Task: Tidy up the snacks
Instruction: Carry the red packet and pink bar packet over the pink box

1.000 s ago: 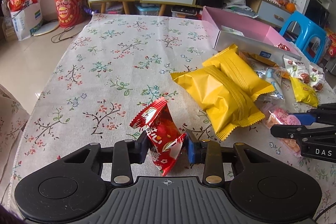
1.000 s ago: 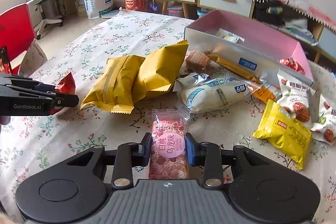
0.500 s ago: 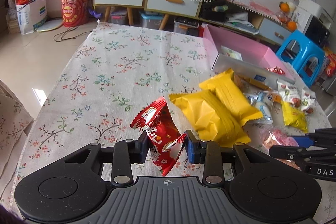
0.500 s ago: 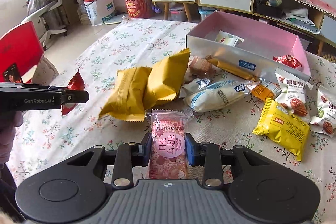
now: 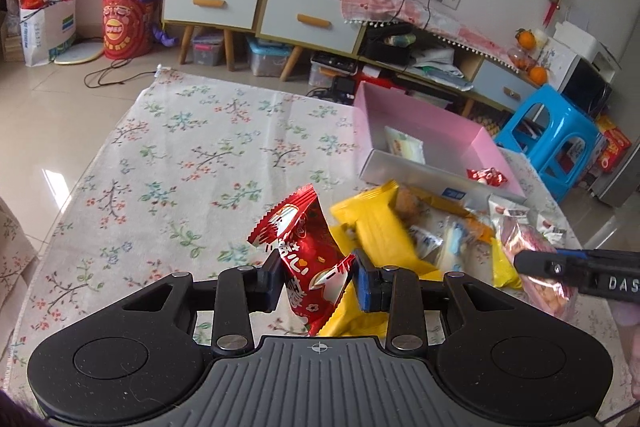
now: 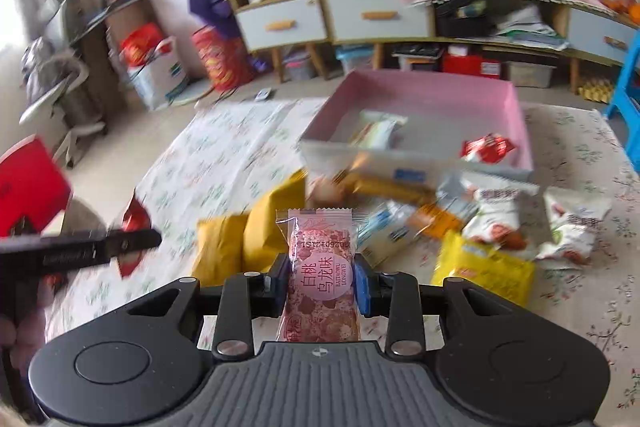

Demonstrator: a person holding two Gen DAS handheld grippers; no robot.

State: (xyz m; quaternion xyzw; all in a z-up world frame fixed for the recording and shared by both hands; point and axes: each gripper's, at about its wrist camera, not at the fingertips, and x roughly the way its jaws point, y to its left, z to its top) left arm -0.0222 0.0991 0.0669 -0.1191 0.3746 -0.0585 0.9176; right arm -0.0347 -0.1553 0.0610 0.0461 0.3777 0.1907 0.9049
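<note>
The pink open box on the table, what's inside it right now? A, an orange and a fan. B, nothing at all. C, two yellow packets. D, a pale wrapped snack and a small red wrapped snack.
D: the pink open box holds a pale wrapped snack near its back and a small red wrapped snack by its front wall.

A crinkled red snack packet (image 5: 306,255) with white lettering stands tilted, clear of the tabletop (image 5: 192,163). A clear-wrapped pink bar (image 6: 320,275) with a round pink label is upright. The open pink box (image 6: 516,115) holds a pale packet (image 6: 374,133) and a small red one (image 6: 486,147); yellow packets (image 6: 240,247) lie in front of it
</note>
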